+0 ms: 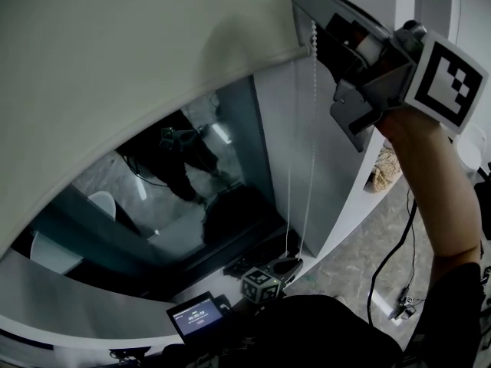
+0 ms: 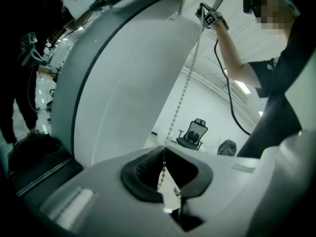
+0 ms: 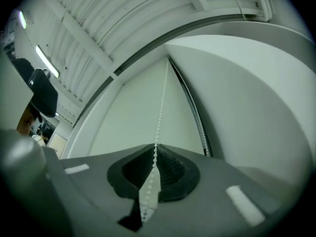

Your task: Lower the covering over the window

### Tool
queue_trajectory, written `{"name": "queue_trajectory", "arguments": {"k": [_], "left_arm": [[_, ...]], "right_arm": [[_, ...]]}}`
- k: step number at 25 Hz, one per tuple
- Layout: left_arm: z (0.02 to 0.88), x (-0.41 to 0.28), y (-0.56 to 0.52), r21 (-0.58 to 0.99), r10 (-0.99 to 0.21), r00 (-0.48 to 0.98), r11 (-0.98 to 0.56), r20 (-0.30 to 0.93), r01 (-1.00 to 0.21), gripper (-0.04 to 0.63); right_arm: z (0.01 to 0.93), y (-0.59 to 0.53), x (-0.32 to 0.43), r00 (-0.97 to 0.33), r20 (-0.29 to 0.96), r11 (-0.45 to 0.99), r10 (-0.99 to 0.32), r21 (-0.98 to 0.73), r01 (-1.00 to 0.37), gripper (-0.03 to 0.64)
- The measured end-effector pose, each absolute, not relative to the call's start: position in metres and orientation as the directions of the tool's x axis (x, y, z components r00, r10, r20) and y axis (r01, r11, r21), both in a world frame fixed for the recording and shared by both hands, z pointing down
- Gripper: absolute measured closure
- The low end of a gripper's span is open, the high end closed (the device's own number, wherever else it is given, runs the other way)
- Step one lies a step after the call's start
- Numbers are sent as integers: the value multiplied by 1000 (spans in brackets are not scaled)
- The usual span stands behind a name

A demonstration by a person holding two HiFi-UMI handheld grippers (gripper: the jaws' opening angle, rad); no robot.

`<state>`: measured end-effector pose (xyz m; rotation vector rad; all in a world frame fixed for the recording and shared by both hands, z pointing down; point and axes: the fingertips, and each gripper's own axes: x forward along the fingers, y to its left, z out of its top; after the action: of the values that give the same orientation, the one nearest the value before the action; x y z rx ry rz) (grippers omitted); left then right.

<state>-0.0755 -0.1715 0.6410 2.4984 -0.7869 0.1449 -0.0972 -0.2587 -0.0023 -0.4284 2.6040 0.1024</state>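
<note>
A cream roller blind (image 1: 115, 75) covers the upper part of the window, its bottom edge slanting across the head view. The white bead chain (image 1: 311, 167) hangs beside it on the right. High on that chain, my right gripper (image 1: 311, 6) is shut on the beads. In the right gripper view the chain (image 3: 160, 107) runs between the pads (image 3: 168, 174) and on up along the blind. Far below, near the sill, my left gripper (image 1: 285, 267) is shut on the same chain. Its own view shows the chain (image 2: 183, 88) climbing toward the right gripper (image 2: 210, 19).
Dark window glass (image 1: 192, 182) reflects the room below the blind. A small device with a lit screen (image 1: 196, 317) sits at the sill. A white wall pillar (image 1: 337, 175) stands behind the chain. A black cable (image 1: 380, 282) trails on the floor. An office chair (image 2: 193, 132) stands far off.
</note>
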Motion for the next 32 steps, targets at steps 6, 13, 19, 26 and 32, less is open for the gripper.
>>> {"name": "queue_trajectory", "arguments": {"k": [6,13,19,26,32], "left_arm": [[617,-95,-188,372,-602,756,-660,258,-653,580],[559,-128,-187,226,-730,674,-642,112,-732,565],[495,-120,-184,231,-720,694,-677,-12,-698,572],[392,-78,-195,168,-686,680,-725,-261,-668,571],[298,-60,-201,19,-751,504,-565,-427,-825,469]], "right_arm": [[8,-244,-98,-833,-451,826,-320,298,-479,606],[207,-259,-75,-836,-258,816,-485,212,-539,606],[387,-260,-50,-790,-16,787,-614,70,-613,606],[561,-225,-50,-799,268,830,-539,5,-558,606],[601,-191,-29,-823,341,865,-454,-52,-499,606]]}}
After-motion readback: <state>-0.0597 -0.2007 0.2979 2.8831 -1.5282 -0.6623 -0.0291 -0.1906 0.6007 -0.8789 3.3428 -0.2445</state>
